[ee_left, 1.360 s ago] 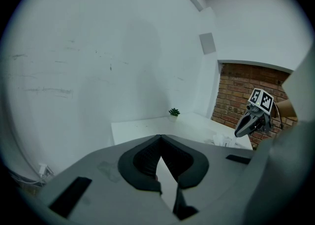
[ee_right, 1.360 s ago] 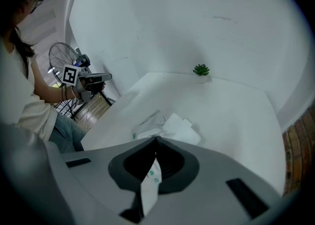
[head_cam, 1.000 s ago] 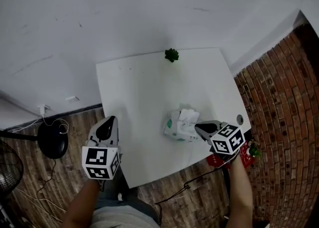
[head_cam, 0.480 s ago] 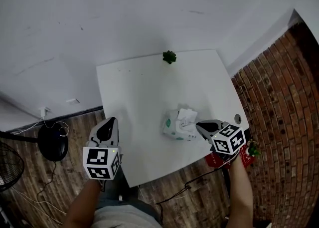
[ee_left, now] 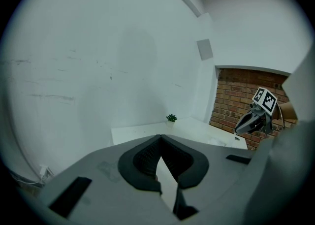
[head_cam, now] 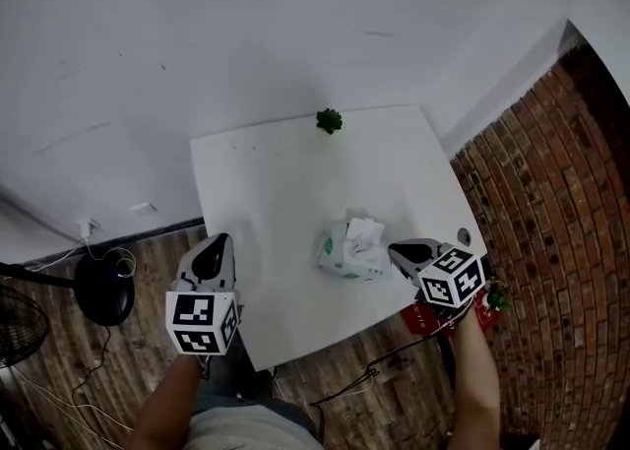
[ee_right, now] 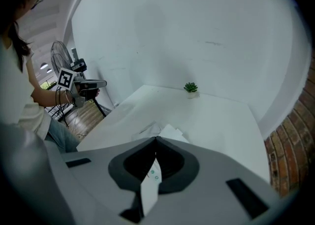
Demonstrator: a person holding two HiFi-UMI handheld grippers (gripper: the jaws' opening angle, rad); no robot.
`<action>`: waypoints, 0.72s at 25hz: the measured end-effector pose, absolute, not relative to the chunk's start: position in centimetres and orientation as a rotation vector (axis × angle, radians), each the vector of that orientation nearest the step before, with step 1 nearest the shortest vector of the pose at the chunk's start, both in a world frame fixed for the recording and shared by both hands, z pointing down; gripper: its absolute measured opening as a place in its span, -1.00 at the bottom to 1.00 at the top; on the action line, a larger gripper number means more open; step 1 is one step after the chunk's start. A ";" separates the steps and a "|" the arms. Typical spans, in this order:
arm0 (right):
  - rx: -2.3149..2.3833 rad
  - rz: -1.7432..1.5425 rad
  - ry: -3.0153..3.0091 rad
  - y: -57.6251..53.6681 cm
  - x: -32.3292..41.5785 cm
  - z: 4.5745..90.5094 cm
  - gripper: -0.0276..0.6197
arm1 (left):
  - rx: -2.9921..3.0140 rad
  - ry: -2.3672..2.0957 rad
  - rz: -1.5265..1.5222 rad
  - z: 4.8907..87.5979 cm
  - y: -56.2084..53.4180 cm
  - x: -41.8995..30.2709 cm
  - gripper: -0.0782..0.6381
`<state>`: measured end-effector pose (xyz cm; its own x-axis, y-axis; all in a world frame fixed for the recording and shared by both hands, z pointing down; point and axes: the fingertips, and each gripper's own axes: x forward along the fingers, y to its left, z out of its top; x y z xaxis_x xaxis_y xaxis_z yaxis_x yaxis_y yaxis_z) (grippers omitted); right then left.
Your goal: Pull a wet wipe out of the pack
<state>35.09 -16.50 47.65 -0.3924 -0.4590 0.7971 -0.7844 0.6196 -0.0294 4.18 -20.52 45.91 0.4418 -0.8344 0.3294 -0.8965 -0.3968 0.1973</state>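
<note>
Left gripper [head_cam: 215, 241]: clenched, empty, off the near-left edge of the table [head_cam: 266, 172], well apart from the pack. Right gripper [head_cam: 395, 248]: clenched on the near end of the pack [head_cam: 340, 253], mid-table. Wipe [head_cam: 365, 232] stands crumpled from its top. Risk: held at one end only, the pack may lift with the wipe.

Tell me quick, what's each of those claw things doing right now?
Left gripper: closed, empty.
Right gripper: closed beside the wet wipe; whether it pinches it cannot be told.
</note>
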 end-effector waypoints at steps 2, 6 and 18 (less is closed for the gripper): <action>0.977 0.514 -2.050 -16.4 35.2 47.3 -0.91 | 2.357 -1.478 0.243 45.7 -20.5 4.3 -0.78; 0.993 0.496 -2.047 -16.4 35.5 46.5 -0.91 | 2.365 -1.477 0.229 45.3 -20.3 4.6 -0.78; 1.048 0.450 -2.053 -16.1 36.0 43.7 -0.91 | 2.368 -1.494 0.169 43.8 -20.0 4.6 -0.78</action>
<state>36.03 -16.08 43.73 -0.3630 -0.5274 0.7681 -0.8003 0.5988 0.0329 4.56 -20.00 43.79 0.4415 -0.8543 0.2743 -0.8939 -0.3926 0.2163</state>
